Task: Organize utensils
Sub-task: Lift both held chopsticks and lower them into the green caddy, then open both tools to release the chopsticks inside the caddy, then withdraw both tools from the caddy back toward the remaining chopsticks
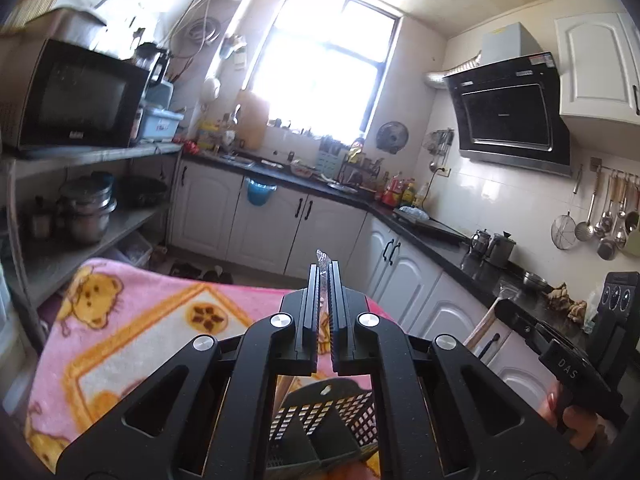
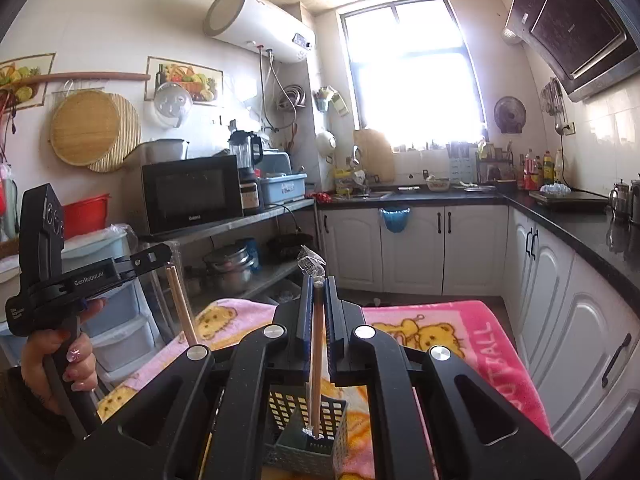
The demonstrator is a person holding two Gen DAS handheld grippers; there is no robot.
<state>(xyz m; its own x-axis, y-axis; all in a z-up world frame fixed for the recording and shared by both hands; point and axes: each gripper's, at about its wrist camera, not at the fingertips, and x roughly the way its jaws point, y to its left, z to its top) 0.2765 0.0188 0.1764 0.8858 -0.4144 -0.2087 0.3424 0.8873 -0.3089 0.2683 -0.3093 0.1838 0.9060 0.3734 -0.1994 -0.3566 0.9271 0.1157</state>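
My right gripper [image 2: 319, 280] is shut on a pair of wooden chopsticks [image 2: 317, 360] in a clear wrapper. The pair stands upright, its lower end inside the dark perforated utensil holder [image 2: 332, 416]. My left gripper [image 1: 324, 270] is shut on a second wooden pair, of which only the clear wrapper tip [image 1: 322, 258] shows above the fingers. From the right wrist view, that left gripper [image 2: 158, 255] hangs at the left with its chopsticks [image 2: 180, 304] pointing down. The holder [image 1: 320, 412] lies below the left gripper. The right gripper [image 1: 502, 307] appears at the right with its chopsticks [image 1: 484, 326].
The holder stands on a table under a pink bear-print blanket [image 1: 140, 320]. White cabinets under a black counter [image 2: 580, 224] run along the right and the back. A steel shelf with a microwave [image 2: 192, 196] and pots stands at the left. A person's hand [image 2: 76, 360] grips the left handle.
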